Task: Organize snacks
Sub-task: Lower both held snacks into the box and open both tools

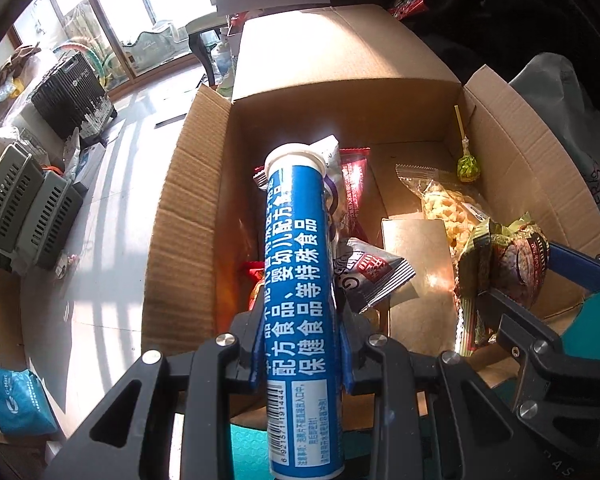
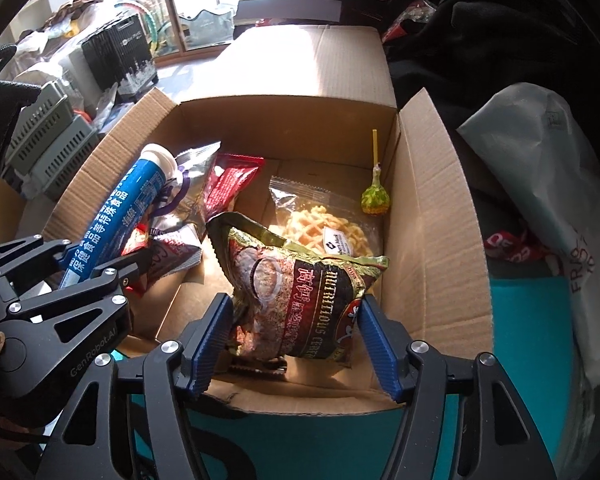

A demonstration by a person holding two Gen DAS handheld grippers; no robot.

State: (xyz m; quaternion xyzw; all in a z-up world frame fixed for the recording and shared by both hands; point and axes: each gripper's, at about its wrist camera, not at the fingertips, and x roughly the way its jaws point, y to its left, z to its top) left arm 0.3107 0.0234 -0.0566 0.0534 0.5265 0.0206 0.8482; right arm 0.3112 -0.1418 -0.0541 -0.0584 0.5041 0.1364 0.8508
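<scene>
The left gripper (image 1: 302, 344) is clamped on a tall blue plastic tube with a white cap and white Chinese lettering (image 1: 300, 288), its blue pads pressing both sides of the tube's lower half, and it holds the tube tilted over the left part of an open brown corrugated cardboard box (image 2: 432, 208). The right gripper (image 2: 296, 340) has its blue ribbed fingers (image 2: 208, 344) spread to either side of a dark red and gold cereal packet printed "NUTRITIOUS CEREAL" (image 2: 300, 292), which sits in the near part of the box (whether the pads still touch its edges I cannot tell). Behind it lie a clear bag of yellow lattice crackers (image 2: 320, 232) and a green-wrapped lollipop on a yellow stick (image 2: 375, 200) against the right wall. Red and silver foil snack sachets (image 2: 220, 184) crowd the left side beneath the tube.
</scene>
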